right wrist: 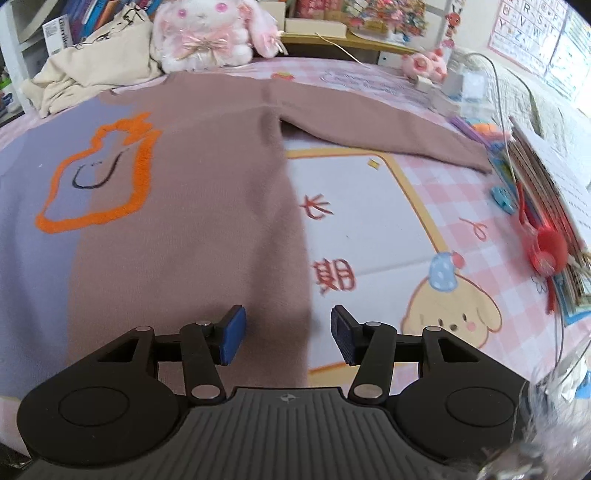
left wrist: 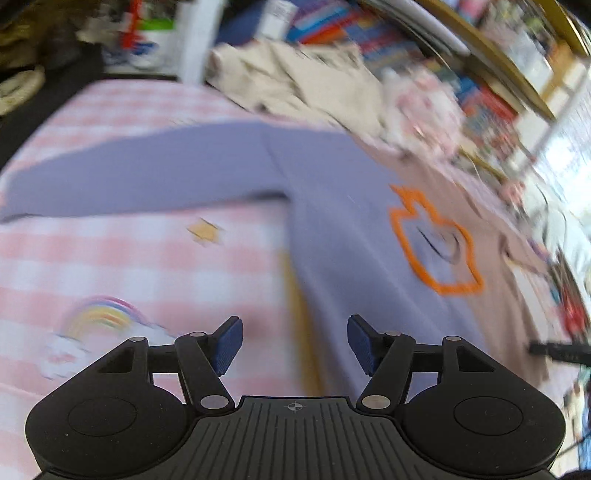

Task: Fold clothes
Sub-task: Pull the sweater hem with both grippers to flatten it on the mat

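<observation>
Sweater (right wrist: pixel 192 221), half lilac and half dusty brown, lies spread flat and face up on a bed covered by a pink checked sheet (right wrist: pixel 461 177), both sleeves stretched out to the sides. No fold shows yet, so the folding looks to be at its very start, with both tools arriving at the hem end of the garment.

Nearest in the right wrist view, the right hand-held gripper (right wrist: pixel 284 334) has its blue pads parted wide and holds nothing; it hovers over the sweater's brown side edge near the hem. In the blurred left wrist view, the left hand-held gripper (left wrist: pixel 294 345) is likewise spread wide and empty, hanging above the lilac side edge where cloth meets sheet.

The likely next move is to lower each gripper onto its side edge or sleeve, pinch a single layer of knit, and carry it inward toward the middle.

Farther on, the chest bears an orange outlined shape (right wrist: pixel 99 177) with a dark curved line inside. The brown sleeve (right wrist: pixel 388 133) reaches toward the bed's right edge, beside a stack of books (right wrist: pixel 546 192).

The sheet shows red Chinese characters, including one like 期 (right wrist: pixel 334 277), and a cartoon puppy (right wrist: pixel 450 314).

At the far edge sit a cream garment (right wrist: pixel 96 62), a pink plush rabbit (right wrist: pixel 207 33), and an alphabet poster (right wrist: pixel 528 29) with partly legible letters.
</observation>
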Motion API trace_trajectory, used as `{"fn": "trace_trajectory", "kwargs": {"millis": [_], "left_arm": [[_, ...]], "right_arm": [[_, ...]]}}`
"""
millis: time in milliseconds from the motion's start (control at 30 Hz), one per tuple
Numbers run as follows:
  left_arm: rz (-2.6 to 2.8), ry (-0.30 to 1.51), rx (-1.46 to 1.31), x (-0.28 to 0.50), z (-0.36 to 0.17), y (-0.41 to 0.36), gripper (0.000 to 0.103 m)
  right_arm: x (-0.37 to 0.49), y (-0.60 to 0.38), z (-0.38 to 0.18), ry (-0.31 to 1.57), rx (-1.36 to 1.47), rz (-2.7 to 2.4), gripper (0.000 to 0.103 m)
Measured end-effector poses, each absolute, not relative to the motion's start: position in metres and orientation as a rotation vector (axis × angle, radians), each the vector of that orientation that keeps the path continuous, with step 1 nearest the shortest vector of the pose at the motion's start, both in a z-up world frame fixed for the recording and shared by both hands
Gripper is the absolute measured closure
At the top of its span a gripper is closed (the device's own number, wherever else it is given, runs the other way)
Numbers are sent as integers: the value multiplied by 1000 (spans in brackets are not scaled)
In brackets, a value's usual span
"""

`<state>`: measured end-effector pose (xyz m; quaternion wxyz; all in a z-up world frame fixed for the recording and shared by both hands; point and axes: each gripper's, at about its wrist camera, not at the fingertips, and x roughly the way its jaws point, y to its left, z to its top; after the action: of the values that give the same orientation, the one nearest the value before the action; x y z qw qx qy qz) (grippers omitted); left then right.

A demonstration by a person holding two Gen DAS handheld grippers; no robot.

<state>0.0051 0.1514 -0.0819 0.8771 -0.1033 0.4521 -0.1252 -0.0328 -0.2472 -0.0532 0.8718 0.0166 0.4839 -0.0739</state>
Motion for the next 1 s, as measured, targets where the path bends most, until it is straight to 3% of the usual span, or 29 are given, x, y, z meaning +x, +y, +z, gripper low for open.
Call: {"fn": "trace_trajectory", "kwargs": {"millis": [133,200,300,333,733,933,1000], "left_arm": [[-236,945,-157,5,-85,135,46],[-228,945,-142,5,-85,131,47],[-238,956,-155,7,-86,131,85],[-235,964,-183,7,-87,132,99],[-137,967,-236,9,-84,156,99],[-162,976,-149,10,-82,165,99],[-164,981,-180,10,-82,170,97]], "right_arm": [[-37,-253,-54,1021,96,-124,60],[-38,-254,-54,1023,141,-105,76],[-38,-252,-54,1024,181,-63,91],[-37,-250,-53,1022,178,-44,91],[-16,-213,-55,997,46,75,93],[-43,-227,-54,1039,220,29,92],[-44,-223,-52,1040,188,27,87]]}}
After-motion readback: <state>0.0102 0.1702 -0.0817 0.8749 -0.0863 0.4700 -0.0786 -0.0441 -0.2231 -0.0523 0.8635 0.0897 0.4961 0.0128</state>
